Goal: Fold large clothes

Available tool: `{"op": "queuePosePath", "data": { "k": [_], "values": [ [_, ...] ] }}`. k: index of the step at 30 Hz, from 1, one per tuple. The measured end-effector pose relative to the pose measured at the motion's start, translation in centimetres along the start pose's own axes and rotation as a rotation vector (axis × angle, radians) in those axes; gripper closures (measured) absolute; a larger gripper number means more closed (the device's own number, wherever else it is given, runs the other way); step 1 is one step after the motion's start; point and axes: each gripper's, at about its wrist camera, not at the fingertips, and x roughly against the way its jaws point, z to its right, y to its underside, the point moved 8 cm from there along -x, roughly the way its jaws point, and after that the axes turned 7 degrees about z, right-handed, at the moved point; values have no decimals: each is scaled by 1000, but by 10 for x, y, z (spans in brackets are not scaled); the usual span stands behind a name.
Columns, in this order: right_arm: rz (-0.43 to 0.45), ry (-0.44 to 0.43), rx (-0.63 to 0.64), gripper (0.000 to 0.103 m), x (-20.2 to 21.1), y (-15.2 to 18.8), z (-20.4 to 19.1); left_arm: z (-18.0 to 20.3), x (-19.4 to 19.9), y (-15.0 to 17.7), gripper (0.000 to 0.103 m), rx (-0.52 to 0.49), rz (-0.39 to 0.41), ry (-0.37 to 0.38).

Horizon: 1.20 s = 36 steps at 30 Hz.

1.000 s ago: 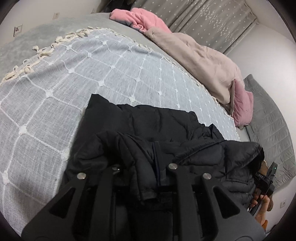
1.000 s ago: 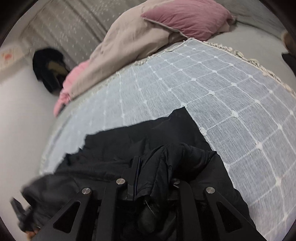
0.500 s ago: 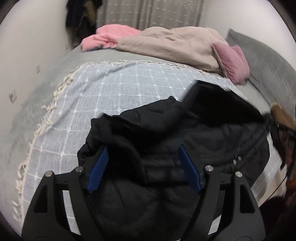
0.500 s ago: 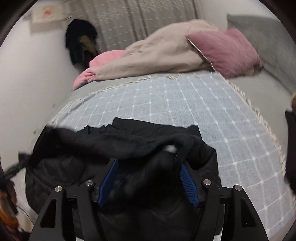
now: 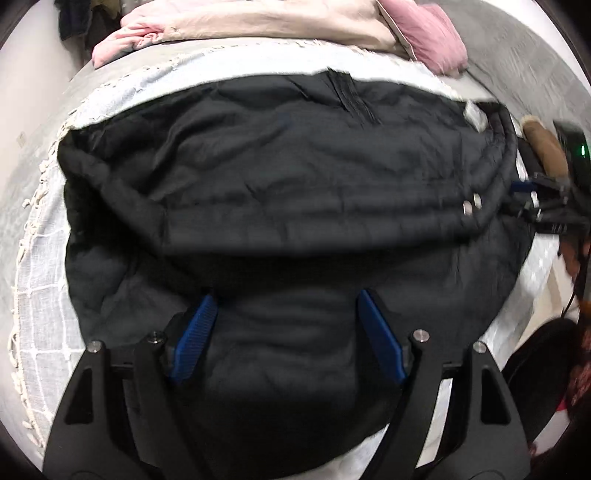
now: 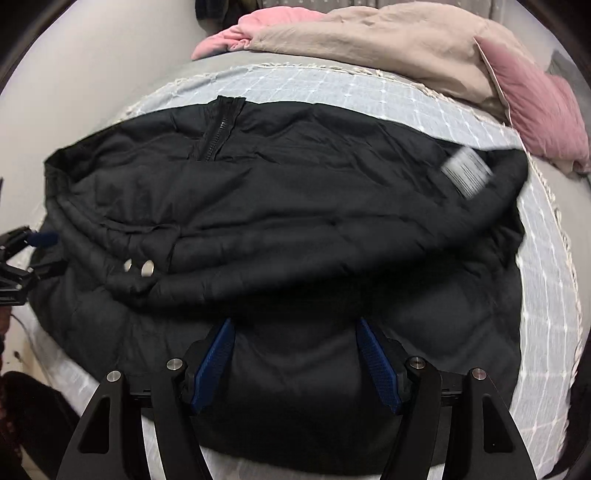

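A large black puffer jacket [image 5: 280,184] lies spread on the checked light-blue blanket [image 5: 40,295], its upper part folded over with lining, zipper and two snaps showing. It also fills the right wrist view [image 6: 295,206], with a white label at its right end. My left gripper [image 5: 286,328] is open just above the jacket's near edge, blue pads wide apart. My right gripper [image 6: 295,354] is open too, over the near edge. Each gripper shows at the side of the other's view.
A beige duvet [image 6: 369,40], a pink cushion [image 6: 543,103] and a pink cloth [image 6: 243,33] lie at the bed's far side. A grey pillow [image 5: 524,48] is at the far right. The blanket's fringed edge [image 5: 26,229] runs on the left.
Both grippers were shut on jacket folds a second ago, then opened and let go. The jacket now lies spread wide and flatter, and both cameras are closer above it.
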Motion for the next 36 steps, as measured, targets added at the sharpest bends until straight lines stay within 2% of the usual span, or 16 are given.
{"op": "queuePosePath", "data": {
  "k": [6, 12, 14, 16, 18, 23, 25, 28, 29, 31, 32, 33, 34, 35, 36],
  "values": [
    [73, -18, -6, 33, -21, -42, -18, -15, -19, -48, 24, 133, 111, 14],
    [214, -61, -235, 33, -36, -91, 13, -56, -30, -79, 24, 390, 230, 11],
    [269, -72, -327, 33, -38, -102, 29, -75, -30, -83, 24, 474, 283, -21],
    [312, -42, -415, 33, -39, -108, 50, -91, -25, -83, 24, 537, 311, -70],
    [314, 12, -457, 33, -35, -107, 66, -101, -12, -81, 24, 549, 328, -131],
    [389, 70, -459, 33, 1, -107, 98, -120, 23, -69, 24, 483, 346, -221],
    [396, 119, -478, 33, 11, -99, 115, -138, 26, -54, 24, 504, 319, -229],
    [339, 199, -503, 33, 9, -77, 144, -156, 16, -37, 24, 564, 265, -185],
    [301, 250, -506, 33, 4, -67, 156, -159, 12, -32, 29, 583, 244, -160],
    [221, 320, -525, 34, -3, -45, 174, -159, 5, -28, 46, 612, 215, -112],
    [194, 321, -541, 36, -5, -38, 178, -156, 0, -26, 62, 630, 205, -74],
    [182, 286, -568, 53, -10, -32, 182, -153, -4, -28, 73, 640, 199, -50],
    [184, 236, -588, 88, -13, -29, 183, -151, -8, -29, 90, 654, 196, -36],
    [195, 168, -619, 95, -17, -31, 182, -151, -7, -31, 96, 659, 216, -40],
    [225, 148, -641, 97, -15, -34, 183, -150, -2, -36, 98, 662, 253, -46]
  ]
}}
